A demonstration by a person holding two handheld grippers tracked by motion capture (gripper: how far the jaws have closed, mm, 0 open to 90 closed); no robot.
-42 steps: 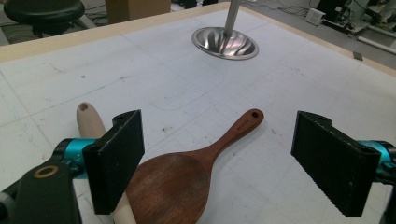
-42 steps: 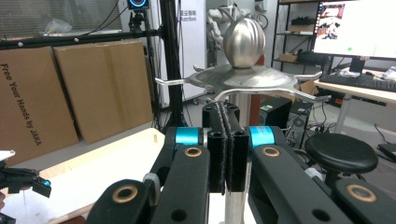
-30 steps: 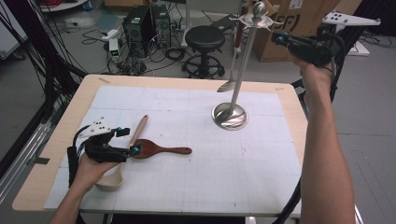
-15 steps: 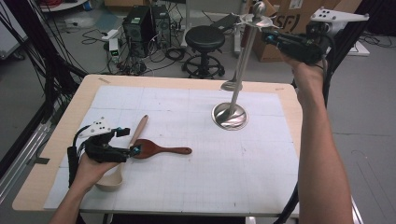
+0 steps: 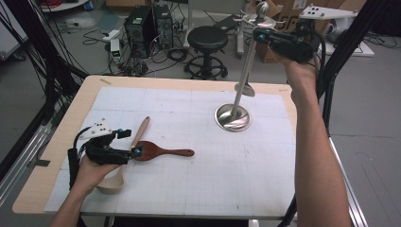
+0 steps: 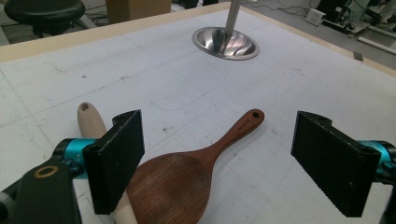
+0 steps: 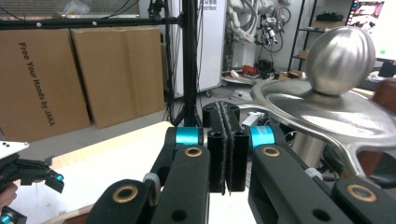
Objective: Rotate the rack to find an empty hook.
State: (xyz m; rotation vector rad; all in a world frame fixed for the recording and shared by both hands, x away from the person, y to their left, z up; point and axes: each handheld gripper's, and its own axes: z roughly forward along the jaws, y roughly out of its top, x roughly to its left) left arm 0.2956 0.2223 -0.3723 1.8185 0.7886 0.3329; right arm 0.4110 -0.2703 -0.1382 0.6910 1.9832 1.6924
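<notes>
**A:** Looking down from above, where to find the left gripper (image 5: 130, 143)?

**B:** Low at the near left of the table (image 5: 56, 142), held in the person's left hand (image 5: 92, 170). Jaws spread wide, pressing on nothing.

**A:** And between them?

**B:** Seen along the left gripper (image 6: 233, 163), the bowl of the dark wooden spoon (image 6: 187, 177), flat on the white mat (image 6: 187, 88). Handle pointing away toward the metal stand (image 6: 226, 42). Clear gap on the side of the right-hand pad; bowl close by the other pad, touching or not impossible to tell.

**A:** Anything else down there?

**B:** A pale wooden spoon (image 5: 141, 128), just beside the dark wooden spoon (image 5: 156, 151) and crossing under that same jaw. Bowl near the table's front edge, handle slanting away.

**A:** Right gripper (image 5: 259, 34)?

**B:** Up high, level with the top of the metal stand (image 5: 243, 80) and just beside it, well apart from both spoons. From the right gripper view (image 7: 226, 140), pads pressed flat together, nothing gripped. Round knob (image 7: 341, 53) and curved arms of the stand close at the right.

**A:** Stand itself?

**B:** Upright on its round base, far right part of the mat.
</notes>
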